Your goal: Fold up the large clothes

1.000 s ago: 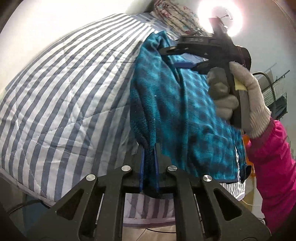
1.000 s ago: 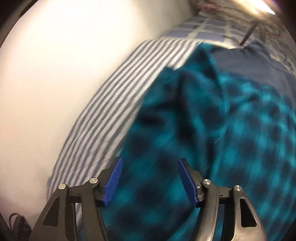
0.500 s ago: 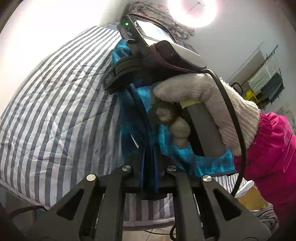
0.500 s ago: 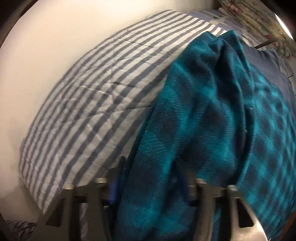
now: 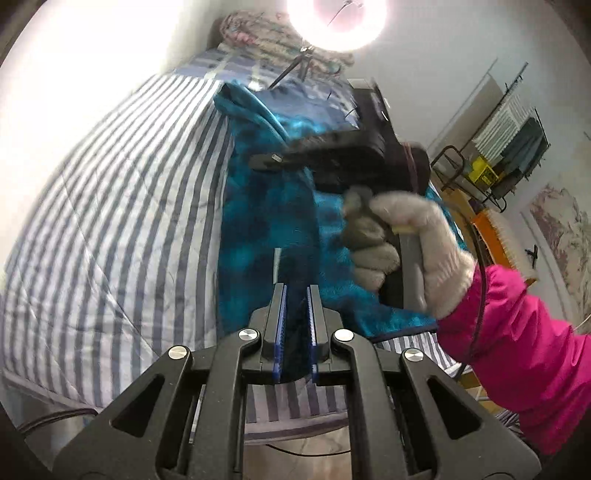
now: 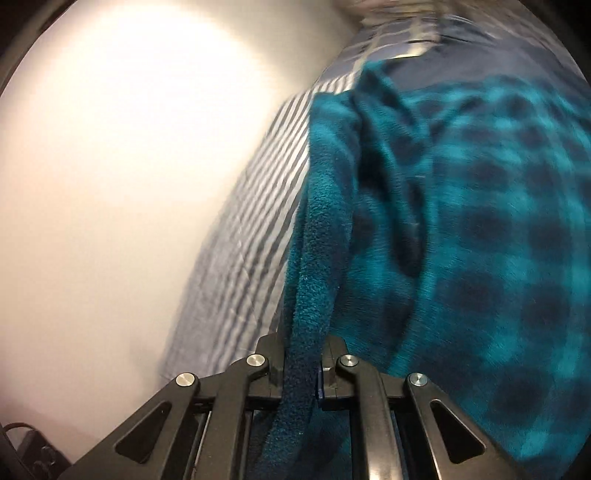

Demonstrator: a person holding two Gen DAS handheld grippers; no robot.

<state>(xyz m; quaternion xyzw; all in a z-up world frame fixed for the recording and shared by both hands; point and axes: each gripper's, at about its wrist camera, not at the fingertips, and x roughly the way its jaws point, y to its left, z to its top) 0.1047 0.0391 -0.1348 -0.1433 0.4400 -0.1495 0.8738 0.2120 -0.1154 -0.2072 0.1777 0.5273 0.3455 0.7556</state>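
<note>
A teal and dark-blue checked fleece garment (image 5: 266, 221) lies in a long fold on the striped bed. My left gripper (image 5: 295, 295) is shut on its near edge, with the cloth pinched between the blue pads. My right gripper (image 6: 301, 350) is shut on a rolled edge of the same garment (image 6: 461, 221), which fills the right of the right wrist view. In the left wrist view the right gripper's black body (image 5: 351, 155) and the gloved hand holding it hover over the garment; its fingers are hidden there.
The bed has a blue-and-white striped quilt (image 5: 110, 221) against a white wall (image 6: 129, 184). A patterned pillow (image 5: 258, 33) and a ring light (image 5: 338, 22) stand at the bed's far end. A metal rack (image 5: 509, 144) with clothes stands at the right.
My right gripper, open a second ago, has closed on the garment's rolled edge and moved back over the bed. My left gripper has stayed shut on the near edge.
</note>
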